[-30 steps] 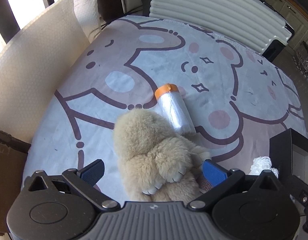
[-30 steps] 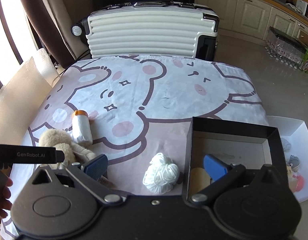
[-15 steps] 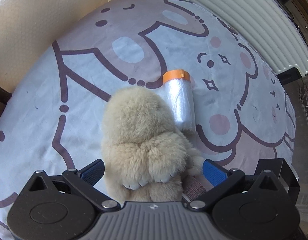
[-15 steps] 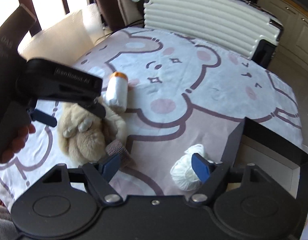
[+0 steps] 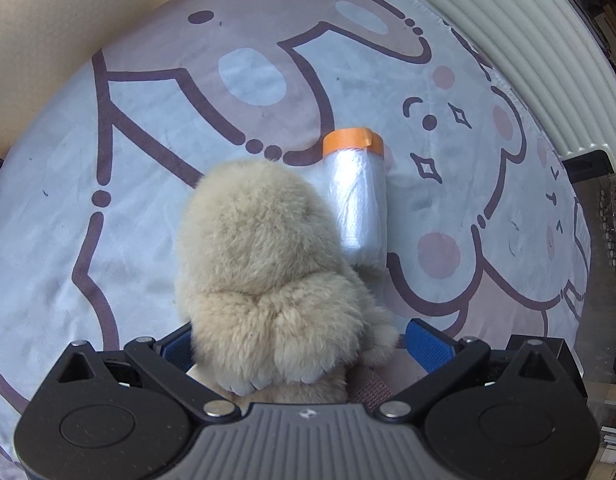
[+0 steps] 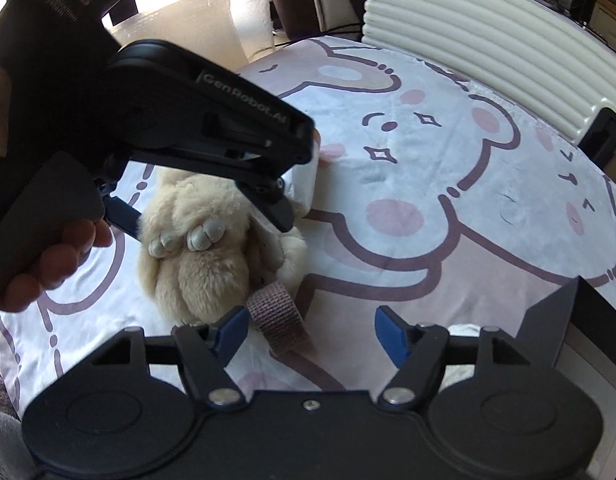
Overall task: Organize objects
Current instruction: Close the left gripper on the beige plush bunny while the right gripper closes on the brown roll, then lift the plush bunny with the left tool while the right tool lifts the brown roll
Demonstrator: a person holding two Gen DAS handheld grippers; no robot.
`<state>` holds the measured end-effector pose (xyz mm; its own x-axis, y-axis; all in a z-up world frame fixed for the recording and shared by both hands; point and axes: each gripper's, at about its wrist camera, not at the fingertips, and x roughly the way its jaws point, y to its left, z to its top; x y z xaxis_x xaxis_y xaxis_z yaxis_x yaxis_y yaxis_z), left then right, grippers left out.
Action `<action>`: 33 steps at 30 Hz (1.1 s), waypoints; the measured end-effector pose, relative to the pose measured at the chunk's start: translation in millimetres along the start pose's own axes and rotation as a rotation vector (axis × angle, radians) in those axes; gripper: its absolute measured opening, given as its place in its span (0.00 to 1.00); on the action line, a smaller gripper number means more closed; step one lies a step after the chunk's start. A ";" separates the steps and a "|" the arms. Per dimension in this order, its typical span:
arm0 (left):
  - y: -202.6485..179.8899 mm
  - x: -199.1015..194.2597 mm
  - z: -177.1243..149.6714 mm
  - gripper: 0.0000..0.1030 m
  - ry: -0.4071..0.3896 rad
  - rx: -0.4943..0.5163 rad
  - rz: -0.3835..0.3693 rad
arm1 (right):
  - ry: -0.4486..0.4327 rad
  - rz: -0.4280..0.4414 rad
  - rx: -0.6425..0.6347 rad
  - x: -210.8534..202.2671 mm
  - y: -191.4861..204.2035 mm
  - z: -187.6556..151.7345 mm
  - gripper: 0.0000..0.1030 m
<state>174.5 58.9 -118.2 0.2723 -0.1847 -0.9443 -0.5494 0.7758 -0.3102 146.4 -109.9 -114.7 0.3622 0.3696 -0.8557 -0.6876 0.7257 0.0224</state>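
"So how far along is the tidying?"

"Early, I'd say. The plush toy [image 5: 260, 264] lies on the cartoon-print cloth [image 5: 108, 240], and the roll of plastic with the orange band [image 5: 357, 200] lies right against its far side. Neither has been put away."

"And your claws?"

"My left gripper [image 5: 304, 344] points steeply down with its fingers set either side of the plush's lower end. The fur brushes one blue pad and I see a sliver of gap at the other, so I read it as spread around the toy, not squeezing it. My right gripper [image 6: 311, 328] has just been narrowing its jaws. They are parted, with only the toy's brown strap [image 6: 274, 318] lying partly in the gap, close to one pad and not pinched."

"Where does everything go?"

"Probably the black box [image 6: 563, 320] at the right edge of my right camera. I can't see inside it from here, so I can't say what it holds."

"What's left, then?"

"Nearly all of it: close on the plush, lift it, carry it over, then come back for the roll."
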 end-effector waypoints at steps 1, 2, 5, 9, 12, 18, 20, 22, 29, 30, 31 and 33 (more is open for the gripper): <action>0.0 0.6 0.3 1.00 0.001 -0.005 0.000 | 0.007 0.007 -0.013 3.6 1.5 0.5 0.63; 0.0 1.1 0.5 1.00 0.003 -0.009 0.000 | 0.017 0.016 -0.024 6.9 2.8 0.5 0.57; 1.8 3.0 2.0 1.00 0.009 -0.022 0.000 | 0.054 0.039 -0.034 14.8 4.5 -0.7 0.32; 4.6 3.5 2.8 1.00 0.015 -0.031 0.004 | 0.031 0.061 0.034 7.1 -8.0 1.0 0.24; 6.2 2.9 3.4 1.00 0.016 -0.039 -0.003 | -0.027 0.052 0.122 -3.7 -24.2 5.3 0.24; 6.3 2.8 3.9 1.00 0.010 -0.039 0.001 | -0.030 -0.063 0.226 10.6 -43.1 12.5 0.24; 6.7 2.3 4.5 1.00 0.005 -0.040 0.004 | -0.025 -0.081 0.236 19.0 -44.0 13.0 0.24; 6.1 1.9 5.0 1.00 -0.001 -0.040 0.005 | -0.019 -0.075 0.232 25.1 -41.8 14.3 0.24; -1.1 6.0 3.1 1.00 -0.011 -0.007 0.035 | -0.012 0.066 0.127 21.2 -19.6 10.6 0.24; -2.5 6.8 2.8 1.00 -0.013 0.001 0.041 | -0.011 0.085 0.106 19.9 -14.7 10.4 0.24; -3.7 7.4 2.4 1.00 -0.015 0.008 0.048 | -0.011 0.105 0.092 18.3 -11.4 10.0 0.24; -6.0 8.3 1.0 1.00 -0.024 0.030 0.071 | -0.014 0.136 0.065 14.8 -5.1 9.7 0.24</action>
<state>180.8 53.3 -124.1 0.2531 -0.1145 -0.9606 -0.5440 0.8042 -0.2392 161.4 -102.5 -122.5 0.2773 0.4744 -0.8355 -0.6888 0.7044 0.1714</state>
